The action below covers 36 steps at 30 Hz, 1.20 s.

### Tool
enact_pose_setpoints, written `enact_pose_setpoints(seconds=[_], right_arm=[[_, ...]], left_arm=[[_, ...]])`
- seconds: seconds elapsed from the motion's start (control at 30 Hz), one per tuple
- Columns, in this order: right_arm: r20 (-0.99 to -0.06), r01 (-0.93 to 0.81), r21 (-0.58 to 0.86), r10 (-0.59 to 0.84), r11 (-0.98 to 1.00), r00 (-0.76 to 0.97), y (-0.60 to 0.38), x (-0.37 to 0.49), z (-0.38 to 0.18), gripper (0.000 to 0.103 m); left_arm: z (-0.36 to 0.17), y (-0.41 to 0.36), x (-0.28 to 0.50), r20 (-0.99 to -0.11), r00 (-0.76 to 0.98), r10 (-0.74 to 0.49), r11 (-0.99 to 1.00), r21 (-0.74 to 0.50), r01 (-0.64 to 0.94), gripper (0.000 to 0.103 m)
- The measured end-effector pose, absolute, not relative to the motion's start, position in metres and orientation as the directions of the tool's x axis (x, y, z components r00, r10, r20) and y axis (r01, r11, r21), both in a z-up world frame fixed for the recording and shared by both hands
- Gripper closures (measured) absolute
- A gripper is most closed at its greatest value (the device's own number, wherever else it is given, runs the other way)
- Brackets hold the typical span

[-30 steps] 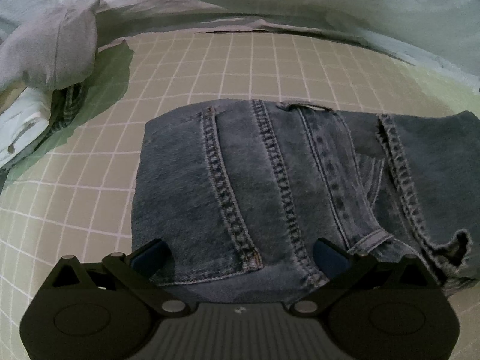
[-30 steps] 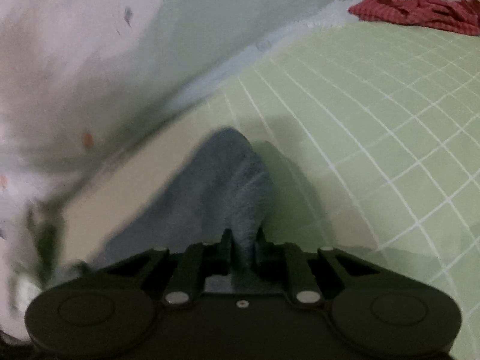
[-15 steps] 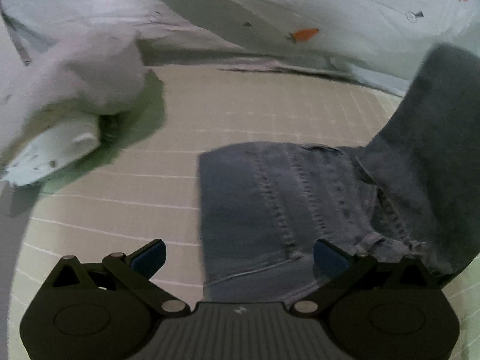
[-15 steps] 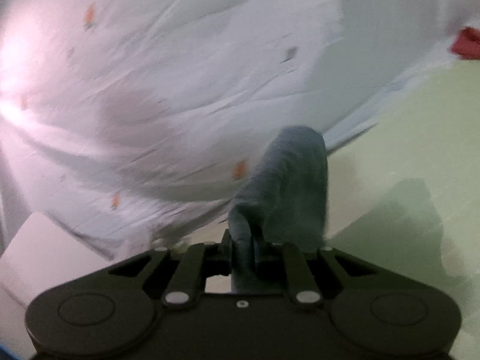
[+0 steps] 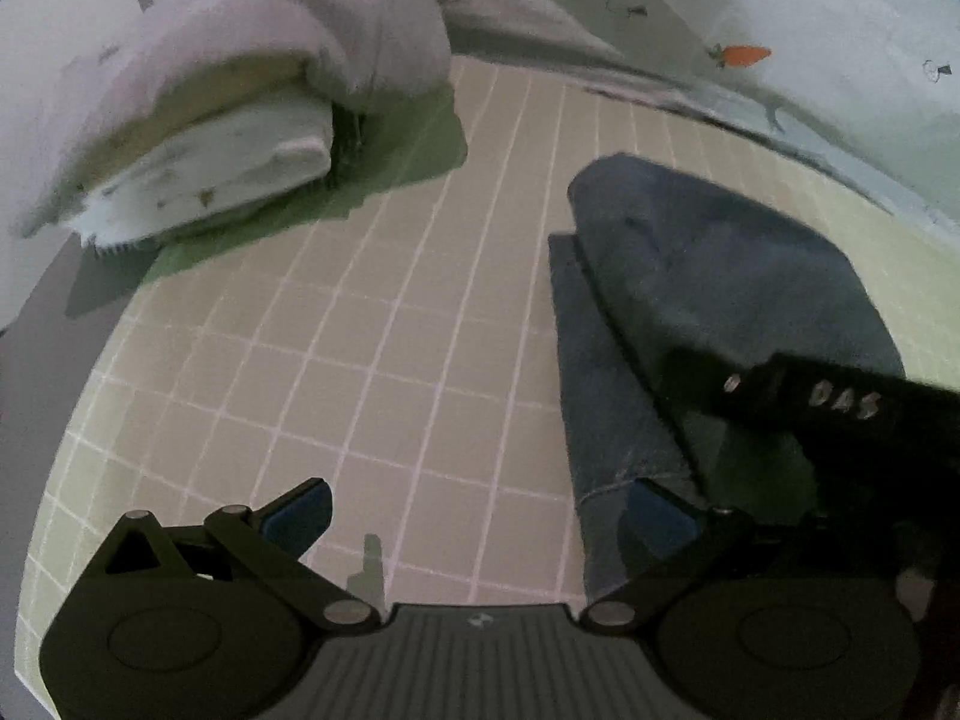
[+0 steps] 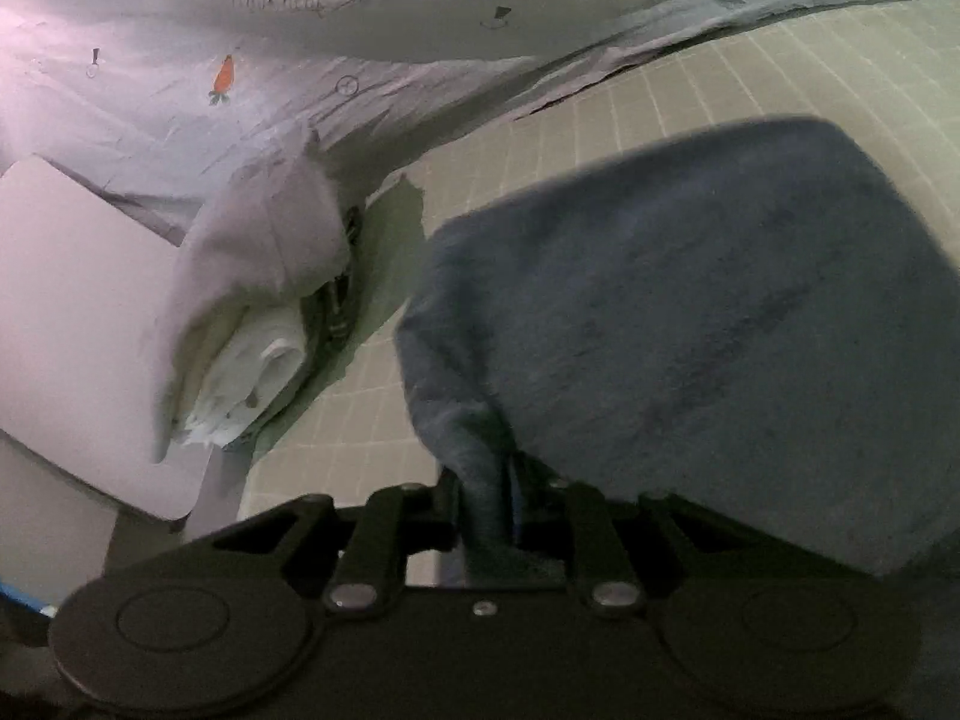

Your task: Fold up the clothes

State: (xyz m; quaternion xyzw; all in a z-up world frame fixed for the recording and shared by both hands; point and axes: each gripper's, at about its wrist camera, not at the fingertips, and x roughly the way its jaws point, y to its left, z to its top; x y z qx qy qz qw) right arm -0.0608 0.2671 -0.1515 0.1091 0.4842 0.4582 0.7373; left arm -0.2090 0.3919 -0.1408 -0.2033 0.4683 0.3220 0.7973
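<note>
checked sheet (image 5: 384,324) blurred; right gripper (image 6: 489,510) jaws opening, jeans (image 6: 690,312) fold pinched between them, hiding far sheet. left gripper (image 5: 480,516) spread, empty; clothes pile (image 5: 240,132) smeared far left.

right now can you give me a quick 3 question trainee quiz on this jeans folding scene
1. True or false: the left claw is clamped on the jeans.
2. What does the right claw hold? A) the folded pile B) a fold of denim C) nothing
3. Fill in: the carrot-print sheet lies ____ the checked mat.

Key:
1. False; its pads stand wide apart on bare mat and the jeans' edge.
2. B; its jaws are opening, denim still between them.
3. Beyond, along its far edge.
</note>
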Motion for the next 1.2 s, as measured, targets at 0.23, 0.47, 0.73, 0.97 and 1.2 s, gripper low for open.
enact_pose_setpoints(seconds=[0.23,0.47,0.73,0.97,1.2], right_arm=[[-0.567,-0.520,0.678,0.820,0.520,0.080,0.248,-0.053,-0.148,0.058],[-0.475,-0.380,0.796,0.875,0.471,0.090,0.211,-0.040,-0.143,0.029],[-0.503,-0.329,0.761,0.829,0.559,0.244,0.162,-0.019,-0.133,0.018],[-0.658,-0.391,0.506,0.637,0.769,0.401,0.140,-0.002,-0.127,0.008],[-0.728,-0.376,0.434,0.565,0.819,0.389,0.131,0.003,-0.145,0.006]], left_arm=[[-0.147,0.379,-0.202,-0.889,0.360,0.284,0.733,-0.041,-0.679,0.000],[-0.141,0.370,-0.196,-0.877,0.380,0.293,0.748,-0.037,-0.662,0.000],[-0.112,0.386,-0.206,-0.777,0.577,0.250,0.668,-0.293,-0.684,0.001],[-0.127,0.391,-0.176,-0.784,0.605,0.137,0.642,-0.395,-0.657,0.003],[-0.172,0.392,-0.194,-0.869,0.476,0.134,0.652,-0.284,-0.703,0.003]])
